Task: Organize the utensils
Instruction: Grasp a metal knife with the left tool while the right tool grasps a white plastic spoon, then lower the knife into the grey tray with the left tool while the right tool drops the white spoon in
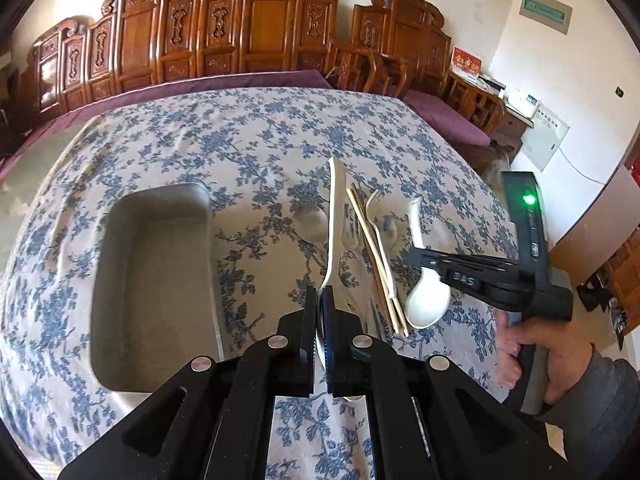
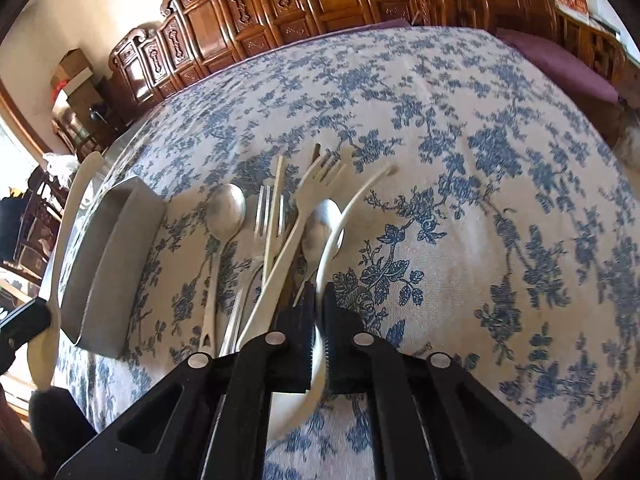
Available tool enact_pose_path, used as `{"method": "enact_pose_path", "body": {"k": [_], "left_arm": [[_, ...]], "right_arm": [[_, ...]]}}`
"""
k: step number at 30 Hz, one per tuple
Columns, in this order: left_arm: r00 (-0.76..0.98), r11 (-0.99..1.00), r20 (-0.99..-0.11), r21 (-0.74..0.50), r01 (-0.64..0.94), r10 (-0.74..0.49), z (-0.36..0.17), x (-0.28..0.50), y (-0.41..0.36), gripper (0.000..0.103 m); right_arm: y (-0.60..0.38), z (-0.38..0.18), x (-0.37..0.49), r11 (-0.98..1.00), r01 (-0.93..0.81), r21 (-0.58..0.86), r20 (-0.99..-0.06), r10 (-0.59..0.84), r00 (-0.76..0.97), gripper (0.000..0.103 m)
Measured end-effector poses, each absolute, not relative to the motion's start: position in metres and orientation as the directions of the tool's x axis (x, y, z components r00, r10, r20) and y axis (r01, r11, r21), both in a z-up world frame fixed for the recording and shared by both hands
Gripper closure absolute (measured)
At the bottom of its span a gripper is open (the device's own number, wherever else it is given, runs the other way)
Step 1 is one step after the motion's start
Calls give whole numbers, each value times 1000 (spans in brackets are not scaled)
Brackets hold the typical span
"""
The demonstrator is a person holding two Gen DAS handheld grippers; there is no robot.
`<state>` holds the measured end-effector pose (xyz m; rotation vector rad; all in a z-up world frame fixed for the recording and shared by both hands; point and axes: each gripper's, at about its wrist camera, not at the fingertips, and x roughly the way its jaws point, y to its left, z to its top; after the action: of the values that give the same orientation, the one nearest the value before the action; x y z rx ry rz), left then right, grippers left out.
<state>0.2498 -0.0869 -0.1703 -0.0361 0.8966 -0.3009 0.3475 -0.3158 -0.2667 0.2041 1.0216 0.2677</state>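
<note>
My left gripper [image 1: 319, 300] is shut on a long white plastic spatula [image 1: 335, 216], held above the table right of the grey rectangular tray [image 1: 156, 280]. My right gripper [image 2: 318, 300] is shut on a white ceramic soup spoon [image 2: 340, 224]; its bowl shows in the left wrist view [image 1: 426, 304]. On the cloth lie wooden chopsticks [image 1: 374, 256], a white plastic fork [image 2: 308, 208], a metal fork [image 2: 264, 212] and two metal spoons [image 2: 226, 216]. The spatula also shows at the left edge of the right wrist view [image 2: 68, 216].
The table carries a blue floral cloth [image 2: 500, 200]. Carved wooden chairs [image 1: 256, 24] and purple cushions [image 1: 448, 116] line the far side. A person's hand [image 1: 560, 360] holds the right gripper's handle.
</note>
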Motion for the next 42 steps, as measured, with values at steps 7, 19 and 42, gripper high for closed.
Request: {"method": "enact_pose_path", "body": {"k": [7,19,42], "left_arm": [[623,969,-746,-131,211,-236,-154,245,-62,101],[616,989,-773,-111,100,-150,-158,259,12,101],[563,993,-818,-111,46,-117,-213,290,58,101]], "right_arm": [[-309,-231,328,952,-197,236,-780,306,545,98],[-253,-179,312,909,-338,244,-720,404,565,98],[-151,-179,318,845,-496,200,-744,461,485,98]]}}
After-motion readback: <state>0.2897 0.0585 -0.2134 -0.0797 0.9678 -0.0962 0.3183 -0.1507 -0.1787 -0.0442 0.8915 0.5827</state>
